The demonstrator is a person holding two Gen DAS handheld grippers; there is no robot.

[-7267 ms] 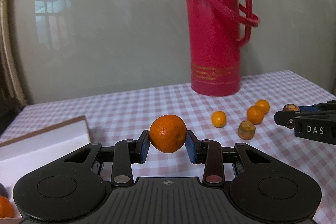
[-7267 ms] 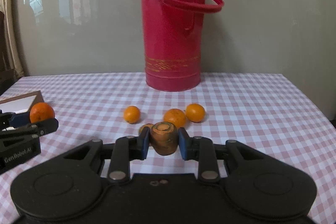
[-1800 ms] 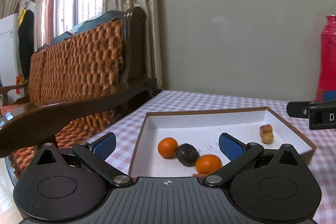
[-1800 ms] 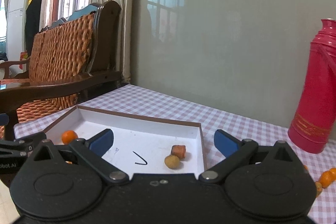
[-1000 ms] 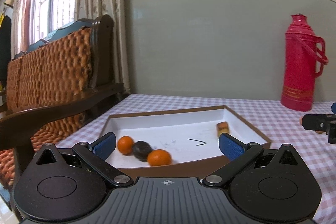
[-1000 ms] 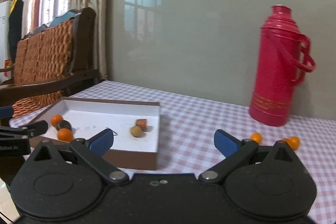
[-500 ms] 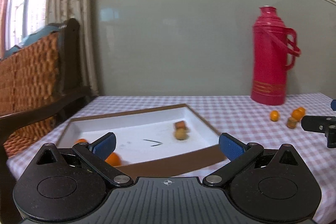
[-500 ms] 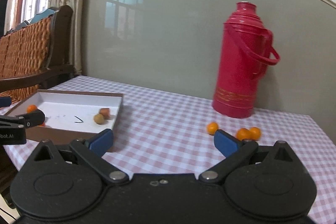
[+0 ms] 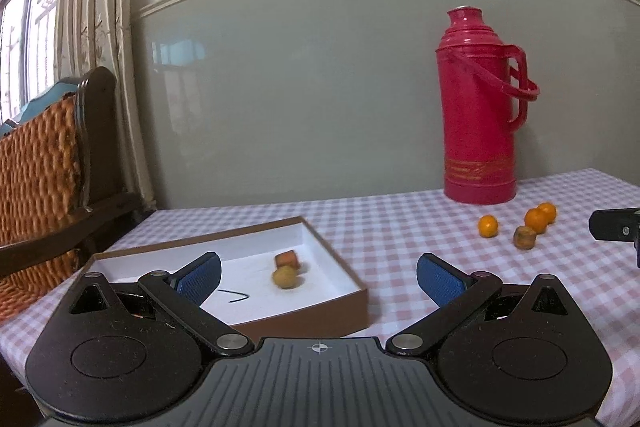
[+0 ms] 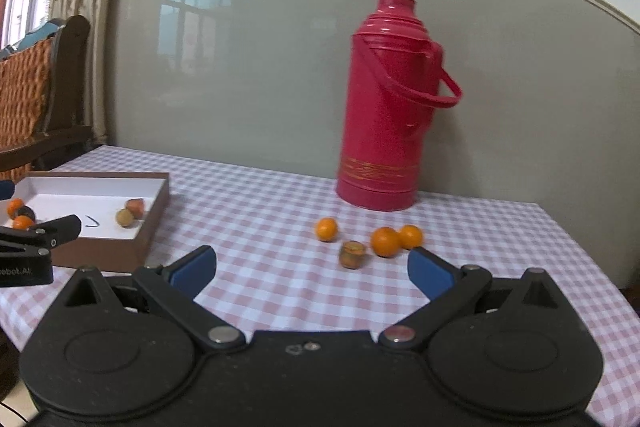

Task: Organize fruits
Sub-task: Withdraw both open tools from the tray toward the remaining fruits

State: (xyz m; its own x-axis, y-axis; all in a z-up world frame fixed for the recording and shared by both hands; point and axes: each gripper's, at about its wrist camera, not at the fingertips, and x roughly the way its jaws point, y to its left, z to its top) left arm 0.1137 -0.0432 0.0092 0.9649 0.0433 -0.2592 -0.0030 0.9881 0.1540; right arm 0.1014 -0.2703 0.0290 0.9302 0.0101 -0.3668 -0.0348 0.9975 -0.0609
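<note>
A brown-walled white box sits at the table's left and also shows in the right wrist view. In it lie a yellowish fruit, a reddish piece, two oranges and a dark fruit. On the cloth, three oranges and a brownish stub fruit lie in front of the flask. My left gripper is open and empty near the box. My right gripper is open and empty, facing the loose fruit.
A tall red thermos flask stands at the back of the pink checked tablecloth. A wooden wicker chair stands left of the table. The table's right edge is near the loose fruit.
Both grippers let their fruit go into the box and stand open. Both views have swung right, from the box toward the flask and the loose fruit.
</note>
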